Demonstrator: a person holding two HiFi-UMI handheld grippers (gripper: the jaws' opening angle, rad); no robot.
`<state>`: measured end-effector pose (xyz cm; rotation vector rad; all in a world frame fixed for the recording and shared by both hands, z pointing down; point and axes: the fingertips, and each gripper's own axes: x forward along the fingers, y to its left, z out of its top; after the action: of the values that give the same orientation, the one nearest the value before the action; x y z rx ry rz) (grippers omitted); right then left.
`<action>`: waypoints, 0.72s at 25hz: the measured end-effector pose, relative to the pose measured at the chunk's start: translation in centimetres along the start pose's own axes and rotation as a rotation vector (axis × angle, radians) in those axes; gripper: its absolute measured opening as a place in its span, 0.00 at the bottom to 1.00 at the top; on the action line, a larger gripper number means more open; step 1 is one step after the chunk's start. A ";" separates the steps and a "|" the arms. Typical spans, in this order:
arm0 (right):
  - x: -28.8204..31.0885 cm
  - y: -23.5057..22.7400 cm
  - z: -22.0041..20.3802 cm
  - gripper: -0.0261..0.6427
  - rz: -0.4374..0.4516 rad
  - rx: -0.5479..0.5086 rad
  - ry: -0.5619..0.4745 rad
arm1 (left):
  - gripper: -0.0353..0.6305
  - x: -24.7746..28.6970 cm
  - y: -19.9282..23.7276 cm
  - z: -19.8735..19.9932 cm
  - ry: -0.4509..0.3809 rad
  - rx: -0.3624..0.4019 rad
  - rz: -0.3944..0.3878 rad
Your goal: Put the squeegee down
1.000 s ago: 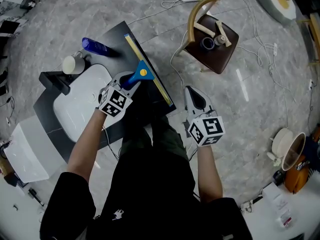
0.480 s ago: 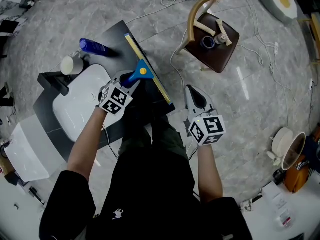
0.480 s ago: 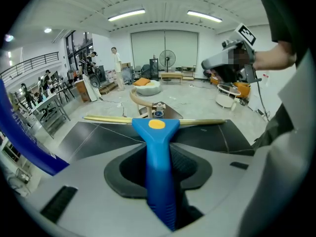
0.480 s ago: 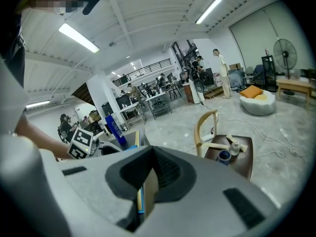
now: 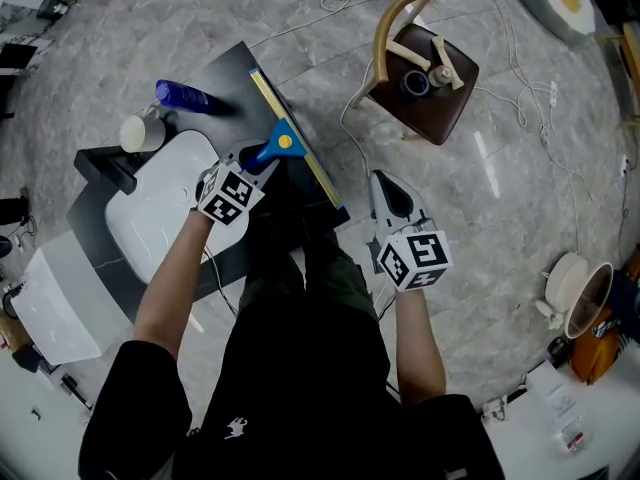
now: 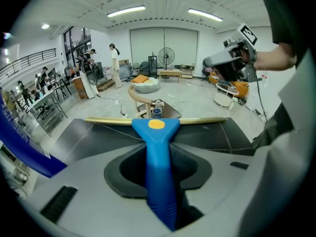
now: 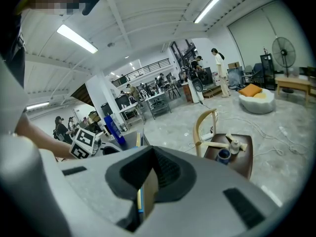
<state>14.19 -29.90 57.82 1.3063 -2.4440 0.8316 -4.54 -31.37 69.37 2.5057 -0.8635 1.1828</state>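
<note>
The squeegee has a blue handle [image 5: 277,147] with a yellow dot and a long brass-coloured blade [image 5: 298,142]. The blade lies along the far edge of the black counter [image 5: 230,73]. My left gripper [image 5: 256,162] is shut on the handle, seen up close in the left gripper view as a blue handle [image 6: 159,162] squeezed between the dark pads, with the blade [image 6: 103,119] stretched across ahead. My right gripper [image 5: 385,184] hangs over the floor to the right of the counter, jaws together and nothing in them. Its own view shows the right gripper [image 7: 146,191] pointing towards the counter.
A white sink basin [image 5: 160,203] sits in the counter with a blue bottle [image 5: 184,94] and a white cup [image 5: 139,132] behind it. A wooden chair [image 5: 423,76] carrying small items stands on the marble floor, with cables [image 5: 520,88] around it. My legs are right against the counter's front.
</note>
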 end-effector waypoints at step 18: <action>-0.1 0.1 -0.2 0.04 -0.004 0.001 0.004 | 0.24 0.4 0.3 0.0 0.011 -0.008 -0.051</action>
<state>14.09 -29.68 57.89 1.3087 -2.4375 0.8334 -4.52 -31.73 69.68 2.4973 -0.7948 1.1730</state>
